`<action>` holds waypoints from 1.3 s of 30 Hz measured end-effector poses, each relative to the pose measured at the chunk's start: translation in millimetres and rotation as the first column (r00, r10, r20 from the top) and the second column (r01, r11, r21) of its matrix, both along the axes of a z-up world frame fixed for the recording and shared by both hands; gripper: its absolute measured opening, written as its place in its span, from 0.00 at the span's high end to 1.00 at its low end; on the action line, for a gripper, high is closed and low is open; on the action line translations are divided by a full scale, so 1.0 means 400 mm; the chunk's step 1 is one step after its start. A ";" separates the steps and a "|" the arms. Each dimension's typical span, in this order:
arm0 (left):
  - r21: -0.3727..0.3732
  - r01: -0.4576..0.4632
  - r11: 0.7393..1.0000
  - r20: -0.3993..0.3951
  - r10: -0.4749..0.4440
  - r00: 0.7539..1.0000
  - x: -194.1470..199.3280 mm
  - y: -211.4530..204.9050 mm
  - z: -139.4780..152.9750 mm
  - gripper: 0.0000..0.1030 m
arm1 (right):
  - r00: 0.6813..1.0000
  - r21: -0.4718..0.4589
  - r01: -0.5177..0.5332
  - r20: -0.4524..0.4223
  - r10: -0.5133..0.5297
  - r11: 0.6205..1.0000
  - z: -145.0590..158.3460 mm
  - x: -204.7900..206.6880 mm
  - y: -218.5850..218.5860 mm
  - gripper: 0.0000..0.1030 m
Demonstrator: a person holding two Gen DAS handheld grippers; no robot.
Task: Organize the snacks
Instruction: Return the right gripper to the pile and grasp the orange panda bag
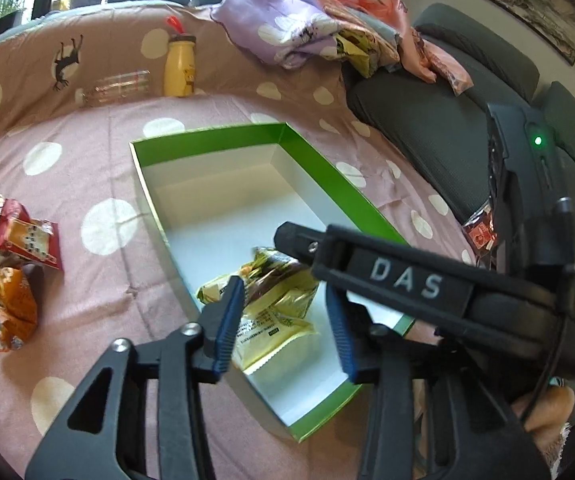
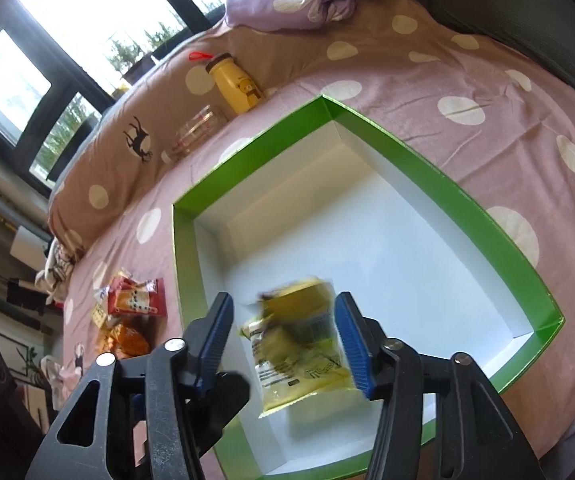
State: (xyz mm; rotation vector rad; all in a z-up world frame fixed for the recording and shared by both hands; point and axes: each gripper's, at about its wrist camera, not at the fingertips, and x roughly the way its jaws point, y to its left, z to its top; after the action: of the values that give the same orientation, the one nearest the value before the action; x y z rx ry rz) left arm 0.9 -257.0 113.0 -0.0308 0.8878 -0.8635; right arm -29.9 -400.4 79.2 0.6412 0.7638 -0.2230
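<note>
A green box with a white inside (image 1: 327,168) (image 2: 467,200) lies open on the spotted pink cover. Two yellow snack packets (image 1: 275,312) sit in its near end. My left gripper (image 1: 283,324) hangs over them with its blue pads apart, gripping nothing. My right gripper (image 2: 285,340) is open above the box. A blurred yellow packet (image 2: 299,344) sits loose between its pads, close to the right one and clear of the left. In the left wrist view, one of the right gripper's fingers (image 1: 299,240) reaches in from the right above the upper packet.
Red and orange snack packets (image 1: 15,264) (image 2: 135,312) lie left of the box. A yellow bottle (image 1: 179,68) (image 2: 237,84) and a toppled glass jar (image 1: 119,86) (image 2: 197,130) sit at the back. Heaped purple cloth (image 1: 287,36), a dark sofa (image 1: 427,120) and another red packet (image 1: 479,236) are to the right.
</note>
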 end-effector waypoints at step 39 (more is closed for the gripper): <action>0.178 -0.653 0.736 0.044 0.657 0.753 0.089 0.693 -0.158 0.04 | 0.923 -0.267 -0.366 0.021 0.385 0.891 -0.013 0.122 0.509 0.28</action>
State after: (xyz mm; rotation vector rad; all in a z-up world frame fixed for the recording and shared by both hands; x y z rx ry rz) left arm 36.7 20.3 49.9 -0.1851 0.8873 -0.1092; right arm 18.8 -196.9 74.0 0.2422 0.7575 0.0585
